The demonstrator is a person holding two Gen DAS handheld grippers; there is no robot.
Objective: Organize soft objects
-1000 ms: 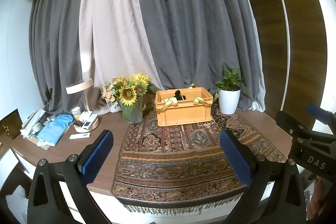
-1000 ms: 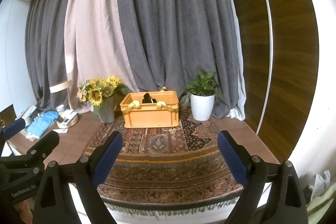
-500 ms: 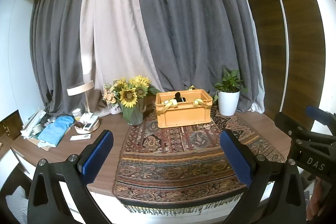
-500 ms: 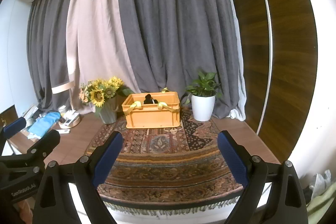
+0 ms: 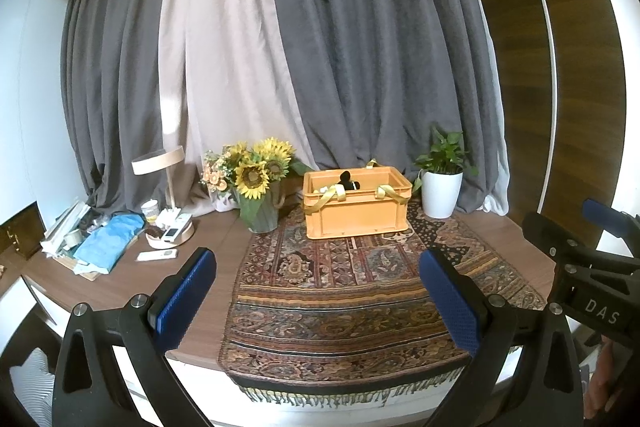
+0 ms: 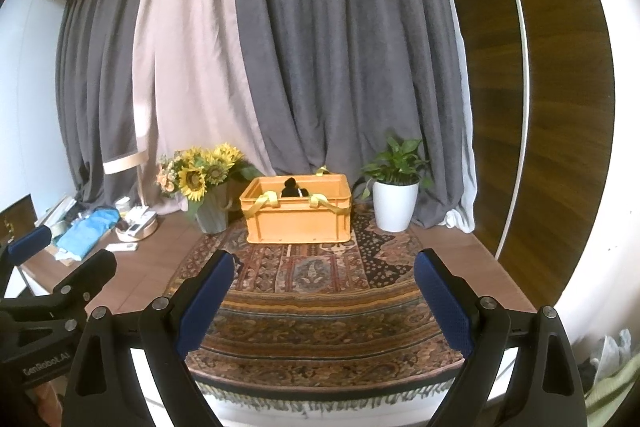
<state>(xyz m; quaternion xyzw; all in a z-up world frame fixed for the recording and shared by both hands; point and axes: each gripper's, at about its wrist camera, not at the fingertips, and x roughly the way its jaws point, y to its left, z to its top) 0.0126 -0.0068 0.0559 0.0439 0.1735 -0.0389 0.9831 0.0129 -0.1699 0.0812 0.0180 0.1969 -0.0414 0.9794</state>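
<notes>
Both grippers have backed off and tipped down a touch since a second ago, so the orange crate (image 5: 356,202) sits lower and a bit smaller in each view. Nothing on the desk has budged.

Current state: left gripper (image 5: 320,299) and right gripper (image 6: 326,301) both have their blue pads spread wide with nothing between them. They hang side by side off the near edge of the patterned rug (image 5: 344,291), well apart from the crate.

The soft stuff is inside the crate at the far end of the rug, between the sunflower vase (image 5: 260,215) and the white plant pot (image 5: 442,193). I can see a black plush (image 5: 347,180) poking above the rim and yellow straps (image 5: 334,195) draped over the front wall. Can't tell what else is in there from this low angle.

What matters for the next move: the crate is straight ahead of both tools, long side facing them. In the right wrist view it sits slightly left of centre, in the left wrist view slightly right of centre, so it's basically between the two. My guess is neither hand is clearly nearer; whichever goes has to travel forward over the rug and come down over the rim.
</notes>
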